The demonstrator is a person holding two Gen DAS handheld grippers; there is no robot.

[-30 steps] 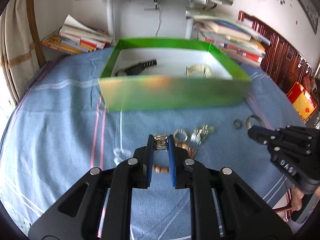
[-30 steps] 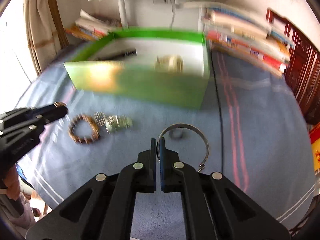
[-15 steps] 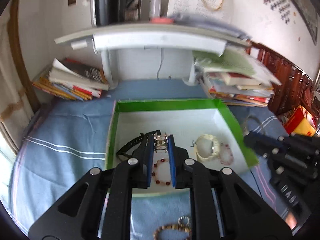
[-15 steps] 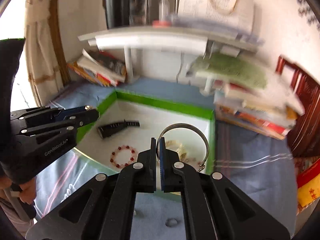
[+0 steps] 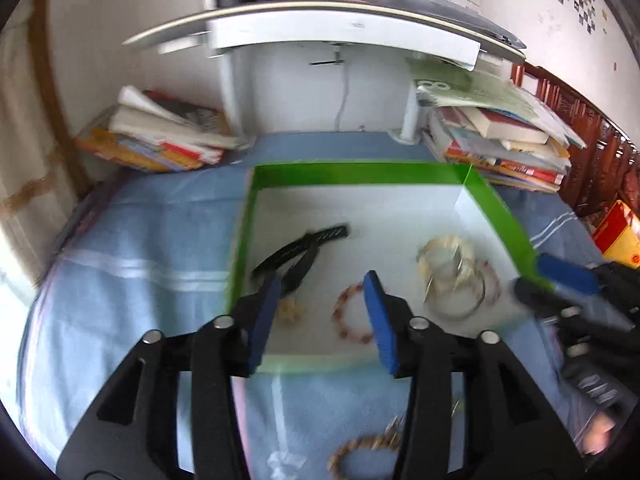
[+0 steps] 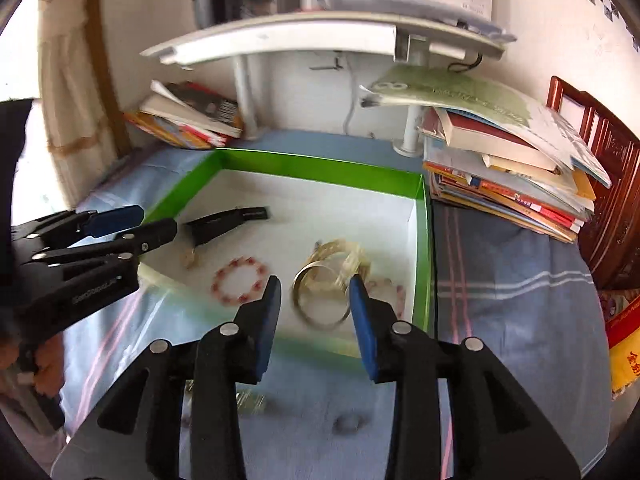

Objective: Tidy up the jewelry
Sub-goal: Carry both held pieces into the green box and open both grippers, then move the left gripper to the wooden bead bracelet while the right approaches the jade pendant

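Note:
A green box point(image 5: 360, 172) with a white floor lies on the blue cloth. In it are a black strap point(image 5: 304, 244), a red bead bracelet point(image 5: 352, 316), a cream bangle point(image 5: 444, 256), a silver hoop point(image 5: 456, 300) and a small pale metal piece point(image 5: 290, 312). My left gripper point(image 5: 320, 300) hovers over the box's near left, jaws opening, nothing pressed between them. My right gripper point(image 6: 314, 300) hovers over the near right, jaws opening. The blurred silver hoop point(image 6: 320, 300) shows in the gap, loose in the box point(image 6: 320, 168). Each gripper also shows in the other's view: left gripper point(image 6: 120, 224), right gripper point(image 5: 560, 284).
On the cloth in front of the box lie a wooden bead bracelet point(image 5: 360, 452) and a small dark ring point(image 6: 346, 422). Book stacks point(image 6: 512, 168) point(image 5: 160, 144) flank the box's far side under a white shelf point(image 5: 320, 28). A red-and-yellow packet point(image 5: 616, 236) sits at far right.
Both grippers rose from the cloth and moved forward over the green box. Their jaws have parted: the small metal piece and the silver hoop have left them and are in the box.

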